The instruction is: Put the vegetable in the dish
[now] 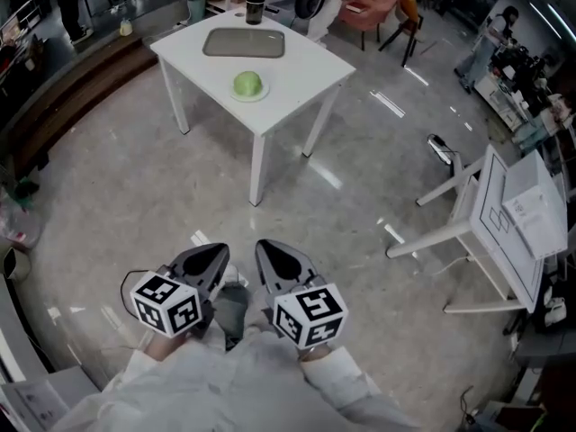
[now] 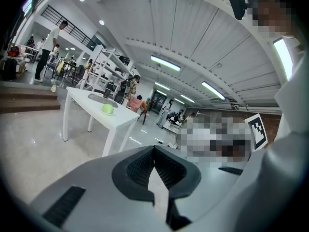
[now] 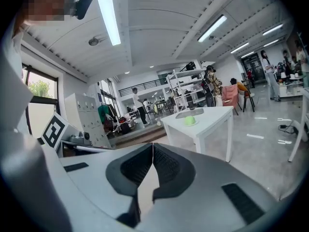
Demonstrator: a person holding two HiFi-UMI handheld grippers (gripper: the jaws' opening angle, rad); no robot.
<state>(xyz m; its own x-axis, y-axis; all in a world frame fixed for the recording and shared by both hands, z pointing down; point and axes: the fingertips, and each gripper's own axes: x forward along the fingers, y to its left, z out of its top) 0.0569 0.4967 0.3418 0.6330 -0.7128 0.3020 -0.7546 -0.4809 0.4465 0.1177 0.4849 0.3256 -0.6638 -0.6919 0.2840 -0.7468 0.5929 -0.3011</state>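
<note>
A round green vegetable (image 1: 247, 84) rests on a small white dish (image 1: 262, 95) near the front edge of a white table (image 1: 297, 84) far ahead of me. It also shows small in the left gripper view, vegetable (image 2: 107, 108), and in the right gripper view, vegetable (image 3: 190, 120). My left gripper (image 1: 219, 249) and right gripper (image 1: 263, 245) hang side by side close to my body, well short of the table and above the floor. Both are shut with nothing between the jaws, as seen at the left gripper (image 2: 154, 149) and the right gripper (image 3: 153, 145).
A grey tray (image 1: 244, 43) and a dark bottle (image 1: 256, 2) sit at the table's far side. To the right stands a tipped white table (image 1: 490, 214), with cables beside it. A pink chair (image 1: 373, 7) and people stand beyond. Polished floor lies between me and the table.
</note>
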